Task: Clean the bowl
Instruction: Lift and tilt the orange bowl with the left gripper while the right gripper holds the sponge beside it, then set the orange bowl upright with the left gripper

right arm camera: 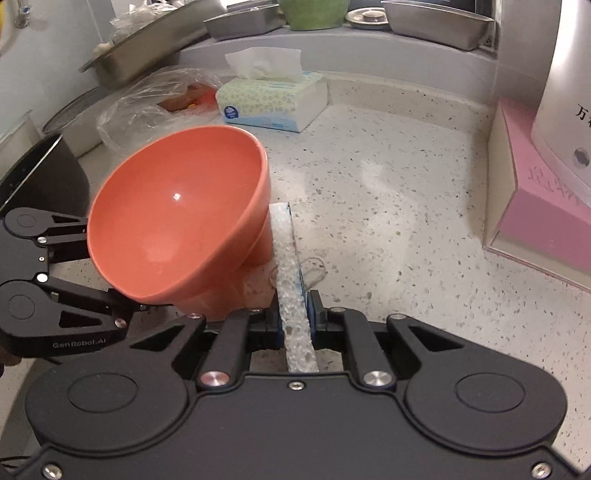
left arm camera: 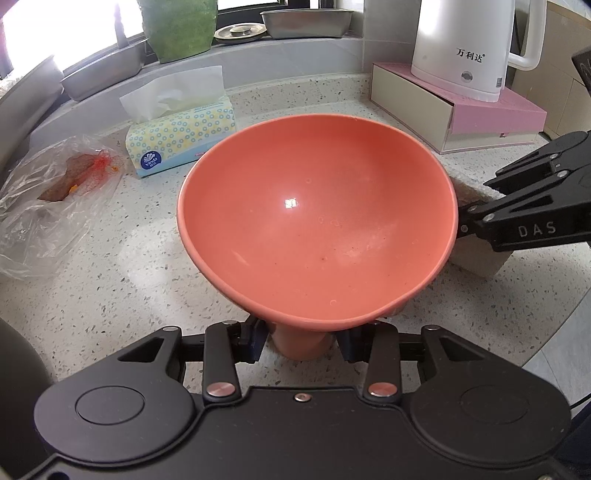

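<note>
the left gripper (left arm camera: 301, 345) has its jaws closed on the foot of the bowl (left arm camera: 317, 221), one pad on each side of the short round base. the bowl is coral orange, tilted so its open inside faces up and toward the left wrist camera, and it sits low over the speckled counter (left arm camera: 129, 288); whether the foot touches the counter i cannot tell. a window glint and a few small dark specks show on the inner wall.

the right gripper (right arm camera: 295, 317) has its jaws clamped on a white sponge (right arm camera: 290, 266), held on edge so the thin slab runs forward between the pads, its pores showing and a blue strip along its right side. the sponge sits just beside the bowl's foot on the bowl's right, close enough that they seem to touch. in the left view this gripper comes in from the right edge with the sponge partly hidden behind the bowl's rim.

behind the bowl lie a tissue pack (left arm camera: 181, 140) with a sheet standing up, and to its left a crumpled clear bag (left arm camera: 51, 192) with something orange inside. a white kettle (left arm camera: 469, 48) stands on a pink box (left arm camera: 491, 114) at the right. steel trays (left arm camera: 306, 22) and a green pot (left arm camera: 181, 29) line the sill
</note>
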A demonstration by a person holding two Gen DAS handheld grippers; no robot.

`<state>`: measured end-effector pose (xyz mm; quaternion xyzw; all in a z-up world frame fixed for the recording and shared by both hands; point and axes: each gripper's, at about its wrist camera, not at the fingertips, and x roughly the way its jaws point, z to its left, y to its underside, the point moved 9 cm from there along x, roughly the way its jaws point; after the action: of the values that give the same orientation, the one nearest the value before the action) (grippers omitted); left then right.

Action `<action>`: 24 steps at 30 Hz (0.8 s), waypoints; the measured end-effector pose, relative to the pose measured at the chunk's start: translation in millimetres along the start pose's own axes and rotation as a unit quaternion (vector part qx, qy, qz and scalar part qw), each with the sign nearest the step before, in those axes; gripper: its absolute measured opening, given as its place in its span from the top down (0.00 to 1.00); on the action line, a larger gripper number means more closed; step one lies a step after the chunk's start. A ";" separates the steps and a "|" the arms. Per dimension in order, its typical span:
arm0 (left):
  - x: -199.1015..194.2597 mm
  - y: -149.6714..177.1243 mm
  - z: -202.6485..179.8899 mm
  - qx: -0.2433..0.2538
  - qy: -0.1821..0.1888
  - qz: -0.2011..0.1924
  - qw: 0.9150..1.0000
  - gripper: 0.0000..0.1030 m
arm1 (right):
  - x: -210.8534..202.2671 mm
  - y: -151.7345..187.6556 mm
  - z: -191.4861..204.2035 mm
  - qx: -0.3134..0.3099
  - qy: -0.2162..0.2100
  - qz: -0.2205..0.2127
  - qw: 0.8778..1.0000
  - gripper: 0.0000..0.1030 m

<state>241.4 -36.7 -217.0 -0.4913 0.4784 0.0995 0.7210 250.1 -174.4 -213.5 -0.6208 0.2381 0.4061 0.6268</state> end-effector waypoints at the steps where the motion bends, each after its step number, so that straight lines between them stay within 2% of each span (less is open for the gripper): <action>1: 0.0 0.3 2.2 0.002 0.002 0.000 1.000 0.63 | 0.9 0.5 -0.7 0.002 0.007 0.003 1.000 0.89; 6: 0.6 -0.1 1.3 -0.003 0.001 0.000 1.000 0.63 | 4.8 6.4 0.1 0.008 0.025 0.016 1.000 0.89; 10: 3.0 -3.0 1.4 -0.015 0.003 0.007 1.000 0.63 | 5.5 6.5 6.3 -0.017 0.017 0.017 1.000 0.90; 24: 4.8 -2.6 1.5 -0.002 0.007 0.004 1.000 0.64 | 2.0 8.5 10.8 -0.031 0.029 0.011 0.999 0.90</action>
<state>246.4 -38.4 -219.0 -0.4912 0.4853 0.1003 0.7164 242.2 -164.3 -218.8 -0.6487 0.2499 0.4021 0.5959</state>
